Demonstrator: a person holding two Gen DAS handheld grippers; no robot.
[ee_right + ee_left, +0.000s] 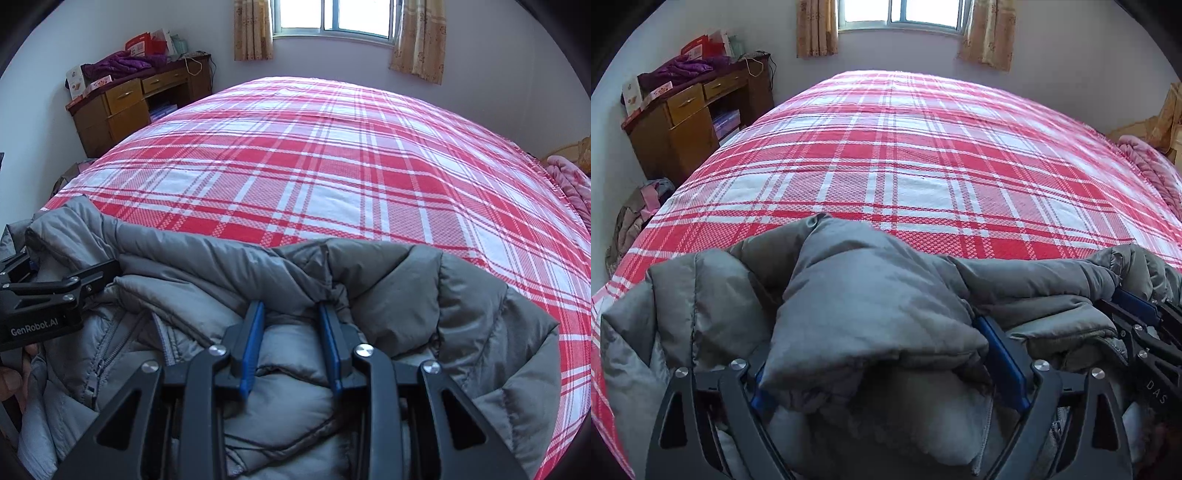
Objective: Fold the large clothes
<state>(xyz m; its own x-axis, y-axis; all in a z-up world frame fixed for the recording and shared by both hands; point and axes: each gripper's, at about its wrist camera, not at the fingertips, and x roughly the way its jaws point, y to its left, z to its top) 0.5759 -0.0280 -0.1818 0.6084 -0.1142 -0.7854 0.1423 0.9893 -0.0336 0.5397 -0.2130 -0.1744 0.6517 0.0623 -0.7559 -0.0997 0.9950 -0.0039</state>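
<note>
Gripping bulky grey quilted puffer jacket (288, 398): right tongs (291, 314) pinch narrowly, left tongs (875, 350) straddle wide; slick padding could slip free.

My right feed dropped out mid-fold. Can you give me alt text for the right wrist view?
The right gripper has a fold of the grey puffer jacket between its blue fingers, at the near edge of the red plaid bed. The left gripper holds the jacket at far left; a wooden desk stands behind.

A grey jacket (288, 391) is seen between blue pads (251, 347) on the black right gripper (291, 332). Beyond it, a red-and-white plaid bedspread (332, 166) is spread; far left, a brown desk (122, 107) is topped with purple cloth (118, 62).
</note>
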